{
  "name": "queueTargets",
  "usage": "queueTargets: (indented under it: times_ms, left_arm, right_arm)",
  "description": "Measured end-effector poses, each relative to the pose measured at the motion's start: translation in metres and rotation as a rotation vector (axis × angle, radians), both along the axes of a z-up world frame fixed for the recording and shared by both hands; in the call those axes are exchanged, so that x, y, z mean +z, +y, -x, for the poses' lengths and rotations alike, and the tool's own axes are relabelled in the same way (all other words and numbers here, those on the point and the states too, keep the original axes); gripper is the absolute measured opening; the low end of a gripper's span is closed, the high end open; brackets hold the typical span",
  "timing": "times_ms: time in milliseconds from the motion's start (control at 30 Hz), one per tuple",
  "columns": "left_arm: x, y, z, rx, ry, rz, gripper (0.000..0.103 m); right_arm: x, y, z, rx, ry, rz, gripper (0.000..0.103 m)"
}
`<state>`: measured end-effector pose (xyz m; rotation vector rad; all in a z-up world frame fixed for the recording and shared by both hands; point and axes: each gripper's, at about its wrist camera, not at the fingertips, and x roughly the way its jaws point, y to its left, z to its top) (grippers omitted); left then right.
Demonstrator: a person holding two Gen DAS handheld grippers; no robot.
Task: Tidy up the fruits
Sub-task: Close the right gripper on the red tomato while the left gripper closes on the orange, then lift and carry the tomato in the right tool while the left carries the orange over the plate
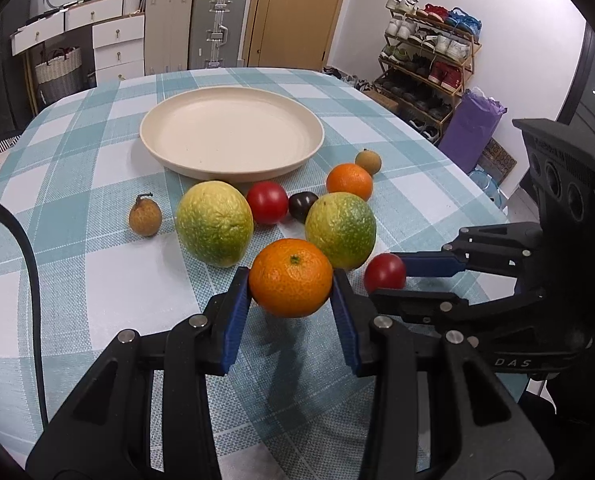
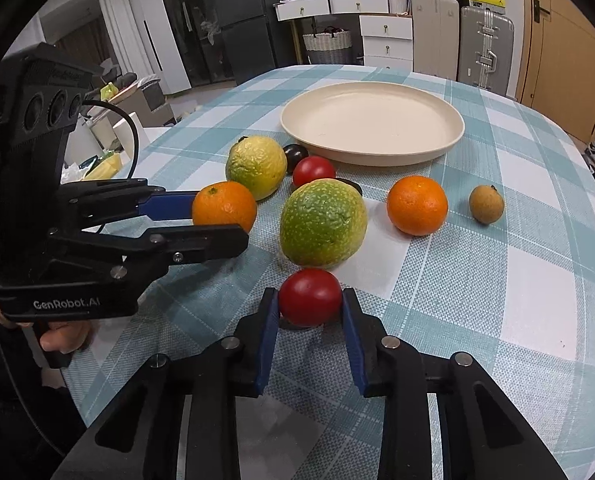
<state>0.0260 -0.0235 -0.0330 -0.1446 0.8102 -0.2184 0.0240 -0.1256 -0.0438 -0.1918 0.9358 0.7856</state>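
Left wrist view is showing an orange (image 1: 291,277) pinched between the blue pads of the left gripper (image 1: 291,280), appearing to hang just clear of the checked tablecloth (image 1: 97,280), with its shadow lying underneath. Its green stem scar is facing up and its skin is looking bright and finely dimpled; being round, it is offering no long axis to worry about. Straight ahead of it, past the other fruit, the cream plate (image 1: 233,168) is sitting empty, and that is the relation the coming move is likely turning on: the plate is lying forward and slightly left of the held orange, with two big yellow-green citrus (image 1: 215,222) (image 1: 340,230) standing between, so the carry will probably be needing to go over them.

Right wrist view is showing a red tomato (image 2: 310,297) clamped between the pads of the right gripper (image 2: 310,300), low over the cloth, glossy and smooth. From there the plate (image 2: 371,158) is lying ahead and a little right, again behind a green citrus (image 2: 323,222). Neither hand is looking clearly nearer the plate.

Outward from these, a second orange (image 1: 349,181), a second tomato (image 1: 267,203), a dark plum-like fruit (image 1: 300,207) and two small brown fruits (image 1: 145,216) (image 1: 368,161) are waiting on the cloth beside the plate.
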Motion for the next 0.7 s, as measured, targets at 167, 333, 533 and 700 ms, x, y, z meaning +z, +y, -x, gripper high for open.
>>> queueTargets:
  times_ms: [167,333,533,700]
  left_arm:
    - [0.009,0.006,0.003,0.012,-0.033,0.008,0.037]
    - [0.024,0.014,0.003,0.028,-0.084,0.004,0.037]
    - [0.041,0.026,0.000,0.061,-0.135,-0.009,0.037]
    - [0.050,0.032,-0.005,0.093,-0.159,-0.015,0.037]
  right_arm:
    - [0.013,-0.009,0.004,-0.008,-0.017,-0.040,0.031]
    - [0.032,-0.014,0.003,-0.026,-0.060,-0.098,0.031]
    - [0.051,-0.014,-0.006,-0.061,-0.110,-0.151,0.031]
    - [0.053,-0.012,-0.024,-0.097,-0.117,-0.173,0.031]
